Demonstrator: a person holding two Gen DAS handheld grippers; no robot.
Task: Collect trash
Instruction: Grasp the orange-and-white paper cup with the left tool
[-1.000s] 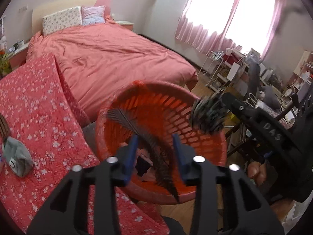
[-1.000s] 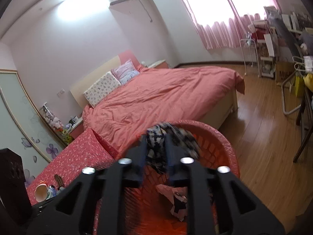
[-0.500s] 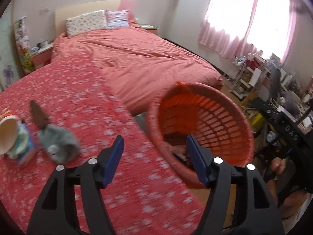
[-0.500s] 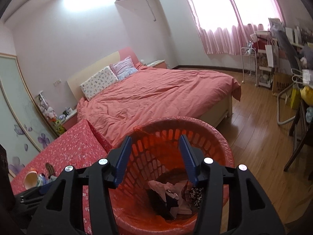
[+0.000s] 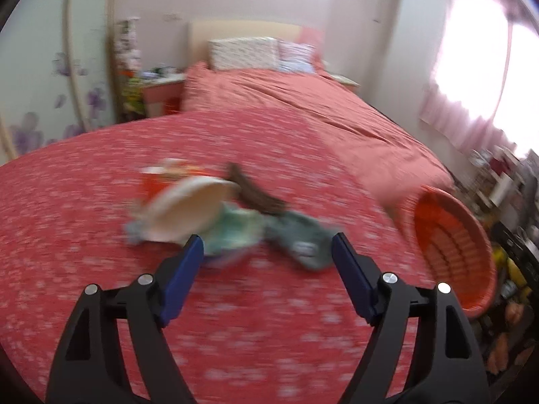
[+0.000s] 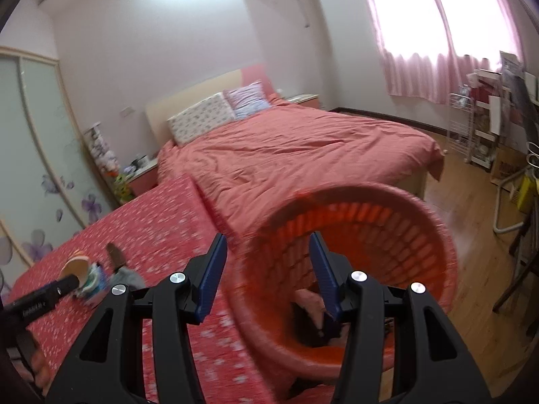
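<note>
Over the flowered red quilt [image 5: 269, 320], both hand-held grippers [image 5: 267, 254] [image 6: 267, 271] gape empty beside a slatted orange basket [image 6: 434, 232].

The slatted plastic laundry-style basket [image 6: 421, 235] is bright orange-red. The quilted cover over the desk [image 5: 101, 235] is red, sprinkled with small white flowers. On it lie a cream paper cup [image 5: 188, 212], a pale green crumpled wrapper [image 5: 232, 232], a grey-green cloth [image 5: 303, 235] and a dark brown feather [image 5: 256, 195]. The bed's plain duvet [image 6: 303, 155] is salmon pink. Each tool has black arms and blue pads [image 5: 183, 279].
</note>
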